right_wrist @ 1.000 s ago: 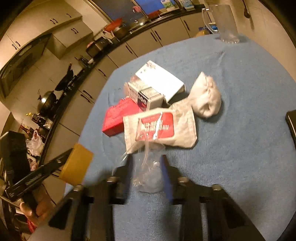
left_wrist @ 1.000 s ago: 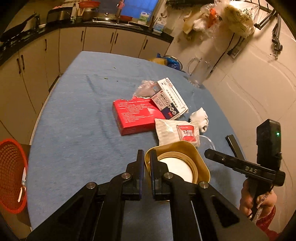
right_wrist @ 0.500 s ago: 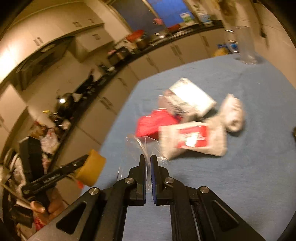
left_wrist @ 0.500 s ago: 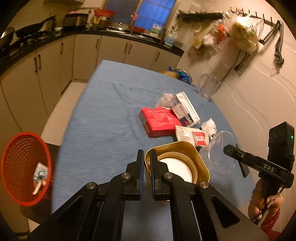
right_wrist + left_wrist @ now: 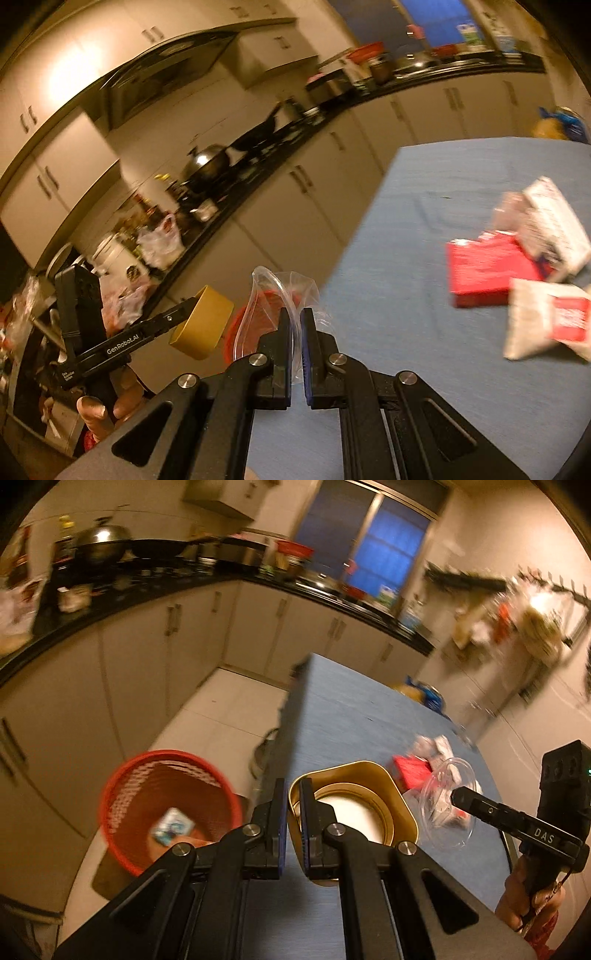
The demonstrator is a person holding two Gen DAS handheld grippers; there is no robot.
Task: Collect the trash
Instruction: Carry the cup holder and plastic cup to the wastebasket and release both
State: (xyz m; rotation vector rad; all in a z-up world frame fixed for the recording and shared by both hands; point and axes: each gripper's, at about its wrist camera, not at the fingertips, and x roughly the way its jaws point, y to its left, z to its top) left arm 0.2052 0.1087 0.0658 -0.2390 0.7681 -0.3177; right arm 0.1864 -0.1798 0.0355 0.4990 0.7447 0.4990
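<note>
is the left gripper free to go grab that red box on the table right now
Probably not. The left gripper is shut on the rim of the gold tin, so the red box must wait until the tin is dropped, likely into the red basket.

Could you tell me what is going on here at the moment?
A person is clearing trash from a blue-covered table with a gripper in each hand. The left gripper is clamped on the rim of a gold tin; the right gripper pinches a clear plastic lid. Both are held near a red basket on the floor, which already holds a small packet. Boxes and wrappers remain on the table.
</note>
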